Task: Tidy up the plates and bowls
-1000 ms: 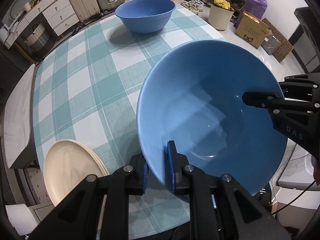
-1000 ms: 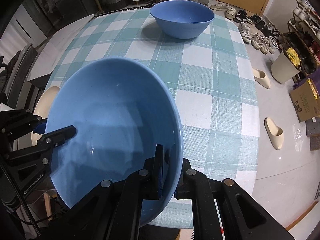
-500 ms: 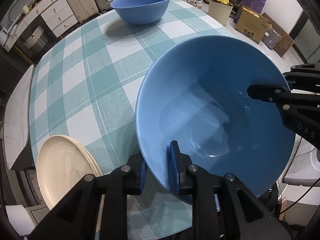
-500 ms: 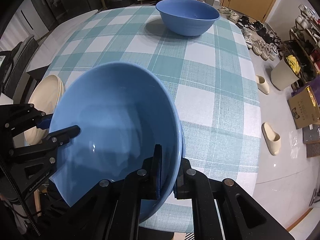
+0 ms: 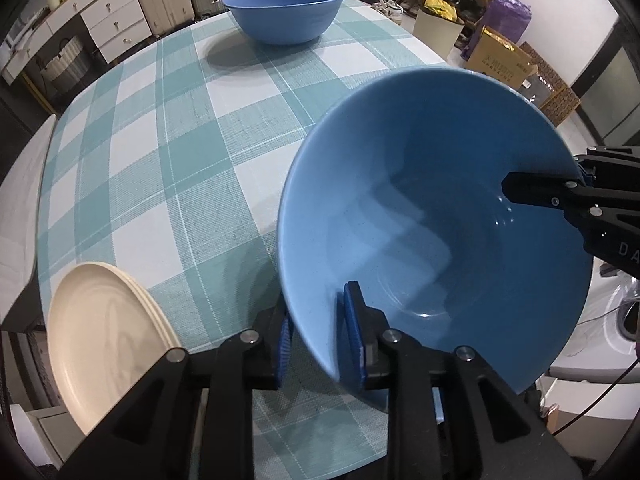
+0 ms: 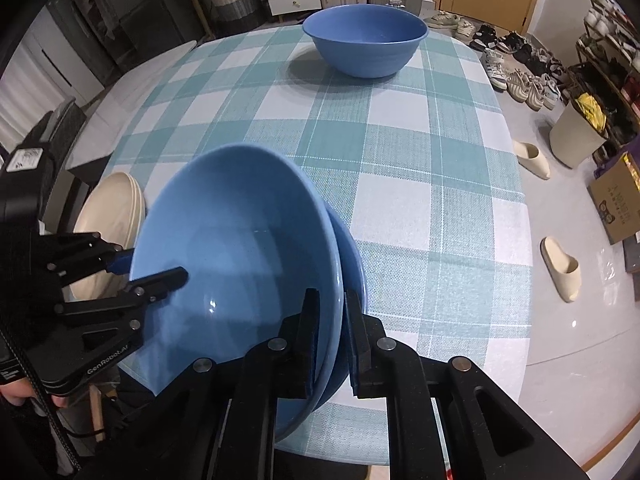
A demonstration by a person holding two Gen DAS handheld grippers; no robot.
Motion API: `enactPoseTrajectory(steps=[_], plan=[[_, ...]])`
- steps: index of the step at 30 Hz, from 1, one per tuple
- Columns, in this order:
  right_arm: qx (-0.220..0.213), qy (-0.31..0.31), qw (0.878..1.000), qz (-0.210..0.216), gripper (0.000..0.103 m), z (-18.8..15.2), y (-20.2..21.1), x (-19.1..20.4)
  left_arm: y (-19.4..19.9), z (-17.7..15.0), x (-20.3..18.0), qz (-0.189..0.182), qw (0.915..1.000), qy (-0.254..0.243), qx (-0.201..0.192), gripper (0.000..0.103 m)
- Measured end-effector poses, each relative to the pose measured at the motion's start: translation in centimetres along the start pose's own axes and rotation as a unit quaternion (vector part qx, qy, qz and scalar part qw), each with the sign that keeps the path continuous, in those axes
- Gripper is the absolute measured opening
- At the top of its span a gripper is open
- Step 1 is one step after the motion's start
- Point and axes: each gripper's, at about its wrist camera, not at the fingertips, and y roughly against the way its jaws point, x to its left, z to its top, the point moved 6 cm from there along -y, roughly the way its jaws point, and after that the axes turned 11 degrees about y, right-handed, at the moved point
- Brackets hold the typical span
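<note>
1. Between the fingers of the left gripper [image 5: 320, 336] sits the near rim of the top bowl [image 5: 420, 220]. The jaws are opening and the pads look slack, with gaps showing on both sides of the wall.
2. Right gripper [image 6: 332, 336]: clamped on the opposite rim, one pad inside and one outside. So this side carries the hold.
3. The top bowl is tilted over the near table [image 5: 160, 140] edge, nested into a lower bowl [image 6: 354, 264] of the same blue. I can't tell if the lower rim is pinched too.
4. Handling: it looks like glazed ceramic, rigid, fairly heavy, slick and chippable. A one-sided rim pinch could let it swing or slip.
5. Best hold: the rim wall, pads straddling it, two opposite points. Set it down level before letting go.
6. Further out, a stack of cream plates [image 5: 104, 340] sits at the near-left edge. A far bowl [image 5: 284, 12] stands alone, well apart.
</note>
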Motion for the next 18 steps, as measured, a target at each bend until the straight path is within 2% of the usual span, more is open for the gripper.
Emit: enactPoseTrajectory(steps=[4,6,8,12,13,18], plan=[[-0.016,-0.014,1.0,0.003,0.01,0.2,0.8,-0.8,-0.3,-0.1,0.4,-0.011,0.9998,0.014,0.0,0.025],[-0.026,-0.001,0.999,-0.028,0.01,0.3,1.5,-1.1,-0.1,0.0,0.6,-0.015,0.9996,0.022,-0.009,0.025],[-0.043,0.001,0.999,-0.028,0.01,0.2,2.3,-1.3,0.3,0.0,0.9,-0.026,0.9987,0.038,-0.021,0.025],[-0.094,-0.021,0.995,-0.034,0.01,-0.6,4.3,-1.9,1.3,-0.2,1.6,-0.031,0.996,0.06,-0.058,0.028],[-0.104,-0.018,0.994,-0.038,0.01,-0.8,4.6,-1.8,1.6,-0.3,1.8,-0.031,0.9948,0.069,-0.068,0.032],[-0.155,0.002,0.987,-0.042,0.01,-1.8,5.1,0.0,3.2,-0.9,2.1,-0.036,0.9892,0.086,-0.113,0.036]])
